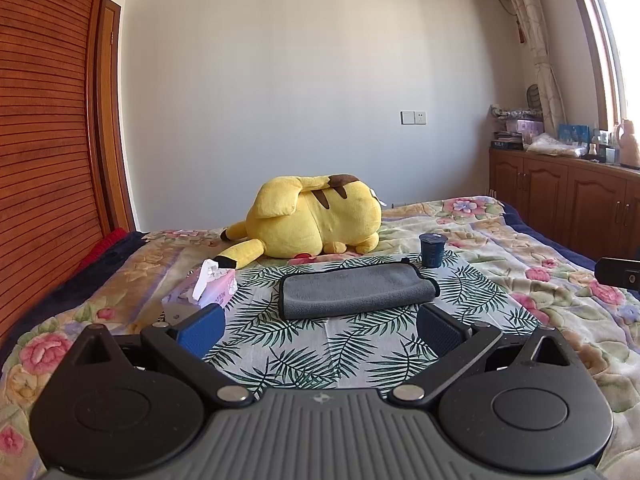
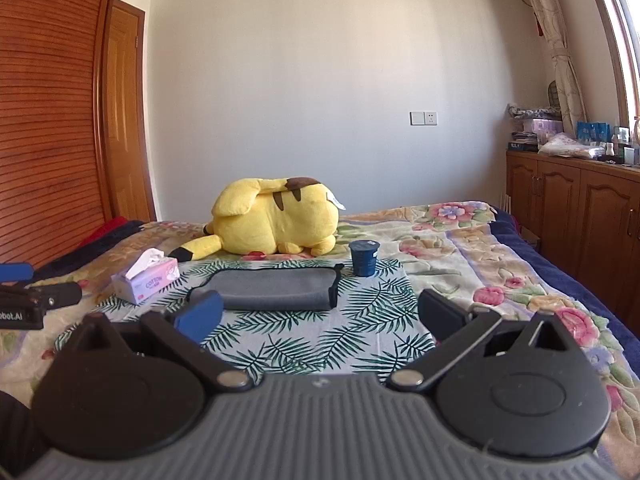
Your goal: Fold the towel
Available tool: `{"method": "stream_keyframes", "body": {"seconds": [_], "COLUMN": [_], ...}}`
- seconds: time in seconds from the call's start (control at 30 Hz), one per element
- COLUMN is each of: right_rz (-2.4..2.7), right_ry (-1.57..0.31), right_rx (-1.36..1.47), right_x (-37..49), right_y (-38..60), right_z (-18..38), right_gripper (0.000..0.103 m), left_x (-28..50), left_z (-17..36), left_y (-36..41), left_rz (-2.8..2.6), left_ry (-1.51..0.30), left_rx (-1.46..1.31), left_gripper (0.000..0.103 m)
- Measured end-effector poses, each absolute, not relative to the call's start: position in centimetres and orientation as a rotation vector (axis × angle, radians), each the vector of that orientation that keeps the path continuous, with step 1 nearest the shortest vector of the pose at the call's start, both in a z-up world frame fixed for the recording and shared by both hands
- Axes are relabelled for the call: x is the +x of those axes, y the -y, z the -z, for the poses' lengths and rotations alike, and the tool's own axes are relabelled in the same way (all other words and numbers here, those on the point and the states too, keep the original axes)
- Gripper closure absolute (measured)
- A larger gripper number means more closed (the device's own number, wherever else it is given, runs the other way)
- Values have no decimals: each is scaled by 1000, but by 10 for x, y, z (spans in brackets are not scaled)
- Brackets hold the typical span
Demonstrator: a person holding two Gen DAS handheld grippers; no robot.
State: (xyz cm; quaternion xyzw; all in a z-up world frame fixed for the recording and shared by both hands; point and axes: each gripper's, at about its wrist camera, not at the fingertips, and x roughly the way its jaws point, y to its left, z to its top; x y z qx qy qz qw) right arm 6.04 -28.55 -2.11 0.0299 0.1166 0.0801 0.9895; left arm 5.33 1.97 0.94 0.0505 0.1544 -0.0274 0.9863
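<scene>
towel (image 1: 356, 290) folded, ahead of both | left gripper (image 1: 320, 330) released | right gripper (image 2: 318, 316) released

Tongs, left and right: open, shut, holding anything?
Left tongs: open, empty, short of the grey towel.
Right tongs: open, empty.
</scene>
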Motion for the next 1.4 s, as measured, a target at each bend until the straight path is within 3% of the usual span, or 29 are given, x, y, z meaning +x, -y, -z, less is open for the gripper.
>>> {"method": "stream_keyframes", "body": {"seconds": [1.4], "right_rz": [-142], "right_ry": [-236], "right_rx": [63], "right_x": [61], "right_y": [291], "right_z": [23], "right_gripper": [0], "left_x": [55], "left_z": [-7], "left_y": [-24], "left_rz": [51], "left_ry": [-312], "left_rx": [109], "left_gripper": [16]}}
